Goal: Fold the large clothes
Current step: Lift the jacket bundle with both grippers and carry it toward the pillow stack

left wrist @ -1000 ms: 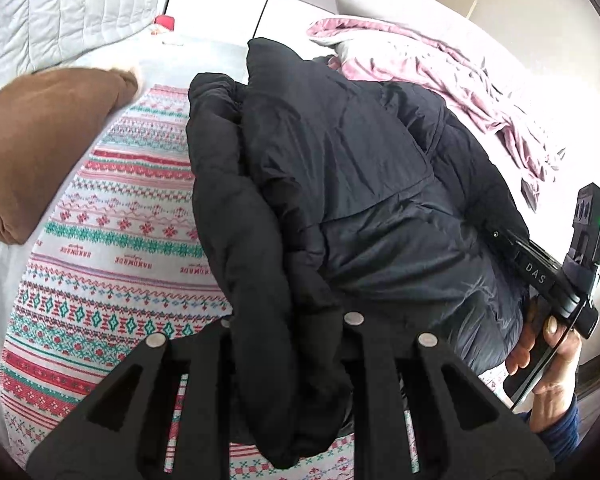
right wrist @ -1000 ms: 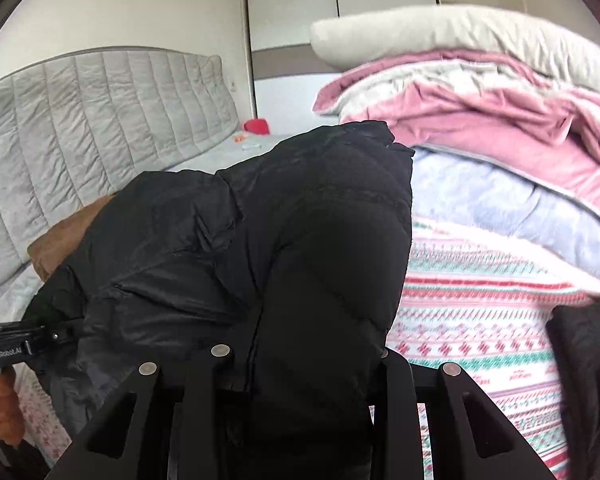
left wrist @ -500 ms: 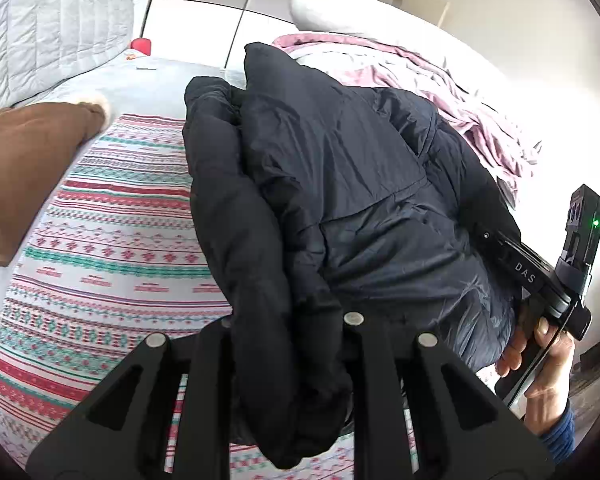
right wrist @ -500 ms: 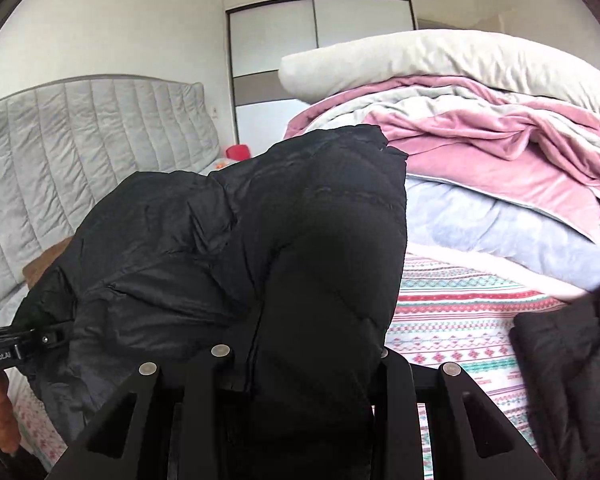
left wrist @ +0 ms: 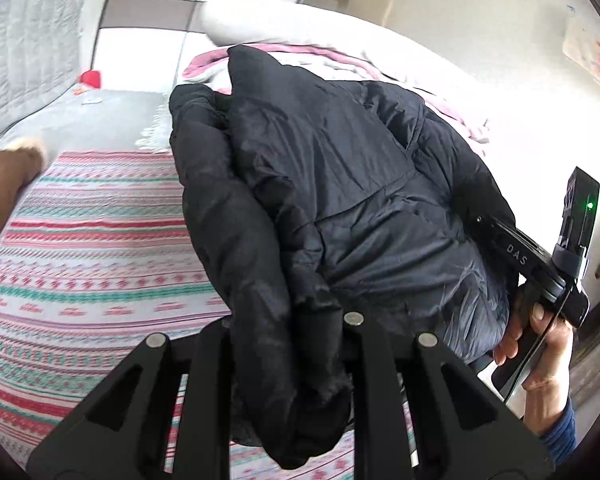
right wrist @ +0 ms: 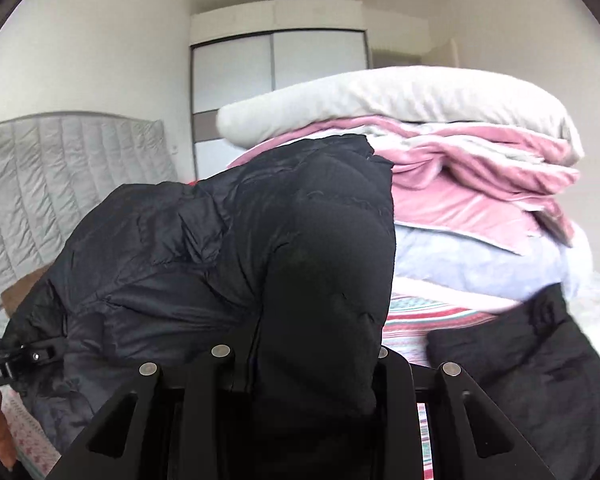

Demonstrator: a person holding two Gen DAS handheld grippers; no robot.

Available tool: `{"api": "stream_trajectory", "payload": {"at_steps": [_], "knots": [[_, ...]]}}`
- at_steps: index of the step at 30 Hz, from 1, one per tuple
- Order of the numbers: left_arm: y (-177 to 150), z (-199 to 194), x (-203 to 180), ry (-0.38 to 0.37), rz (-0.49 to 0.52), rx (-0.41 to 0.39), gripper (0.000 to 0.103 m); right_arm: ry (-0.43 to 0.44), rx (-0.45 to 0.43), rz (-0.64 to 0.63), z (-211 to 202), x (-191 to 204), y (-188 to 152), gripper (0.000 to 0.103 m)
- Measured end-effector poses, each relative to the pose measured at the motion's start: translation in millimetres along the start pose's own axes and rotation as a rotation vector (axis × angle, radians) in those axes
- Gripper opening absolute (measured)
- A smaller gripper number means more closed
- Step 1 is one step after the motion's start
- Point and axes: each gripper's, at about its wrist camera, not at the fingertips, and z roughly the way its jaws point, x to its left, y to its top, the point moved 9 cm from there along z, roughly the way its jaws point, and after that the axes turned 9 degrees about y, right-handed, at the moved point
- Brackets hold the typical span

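A big black puffer jacket [left wrist: 340, 184] hangs bunched between both grippers, lifted above the patterned bed cover [left wrist: 84, 248]. My left gripper [left wrist: 288, 344] is shut on a thick fold of the black jacket, which spills down between its jaws. In the right wrist view my right gripper [right wrist: 304, 360] is shut on another thick fold of the jacket [right wrist: 220, 256]. The right gripper's body and the hand holding it [left wrist: 540, 280] show at the right edge of the left wrist view. The fingertips of both grippers are hidden in the fabric.
A stack of pink, white and pale blue bedding [right wrist: 460, 168] rises ahead on the right. Another dark garment [right wrist: 520, 360] lies on the bed at the lower right. A brown pillow [left wrist: 0, 184] and a grey quilted headboard [right wrist: 60, 184] are on the left, wardrobe doors [right wrist: 280, 64] behind.
Both grippers have carried the jacket up and toward the bedding stack. The bed cover has dropped lower in view, and the dark garment at the right has come into the right wrist view.
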Motion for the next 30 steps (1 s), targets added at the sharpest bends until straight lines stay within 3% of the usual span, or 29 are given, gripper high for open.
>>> {"api": "stream_trajectory", "payload": {"at_steps": [9,17,25,30], "knots": [[-6,23,-104,-0.096,0.077,-0.021,0.019,-0.185,-0.06,-0.003,-55,-83,2,0.03],[-26,61,-175,-0.165,0.106,0.043,0.019,-0.305,-0.04,0.039,-80,-161,-15,0.029],[-25,65,-221,-0.229,0.129,0.033,0.019,-0.364,-0.042,0.091,-104,-212,-28,0.028],[-26,73,-261,-0.275,0.14,0.035,0.019,-0.385,-0.067,0.102,-121,-248,-19,0.028]]}}
